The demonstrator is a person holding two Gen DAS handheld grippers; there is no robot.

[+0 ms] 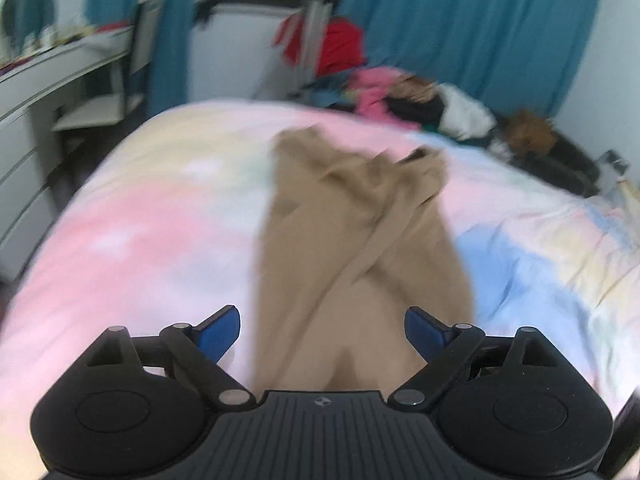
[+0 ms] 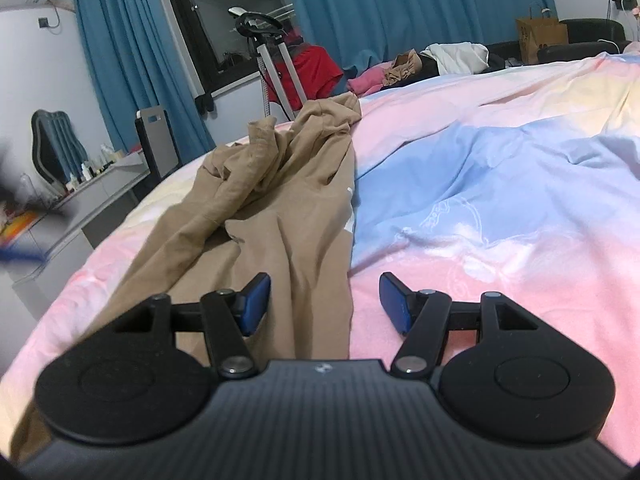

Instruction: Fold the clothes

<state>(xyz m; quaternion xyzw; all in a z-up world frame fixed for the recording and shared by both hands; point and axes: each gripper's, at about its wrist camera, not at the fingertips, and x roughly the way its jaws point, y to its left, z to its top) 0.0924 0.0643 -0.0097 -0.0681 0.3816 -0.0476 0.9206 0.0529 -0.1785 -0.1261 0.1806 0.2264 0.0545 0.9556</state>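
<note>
A tan garment (image 1: 352, 232) lies crumpled and stretched lengthwise on the pastel bedspread (image 1: 140, 220). In the left wrist view, which is blurred, my left gripper (image 1: 322, 334) is open above the garment's near end, with the cloth passing between its blue pads. In the right wrist view the same tan garment (image 2: 276, 208) runs away from me, bunched at its far end. My right gripper (image 2: 323, 304) is open over the garment's right edge; its left pad (image 2: 254, 304) is above the cloth and its right pad (image 2: 394, 304) above the pink bedspread (image 2: 500, 208).
A pile of mixed clothes (image 1: 404, 96) sits at the bed's far edge, also seen as the pile (image 2: 432, 60) in the right wrist view. A white dresser (image 1: 48, 92) stands left of the bed. Blue curtains (image 2: 400, 4), a stand with a red garment (image 2: 312, 68) and a paper bag (image 2: 540, 38) lie beyond.
</note>
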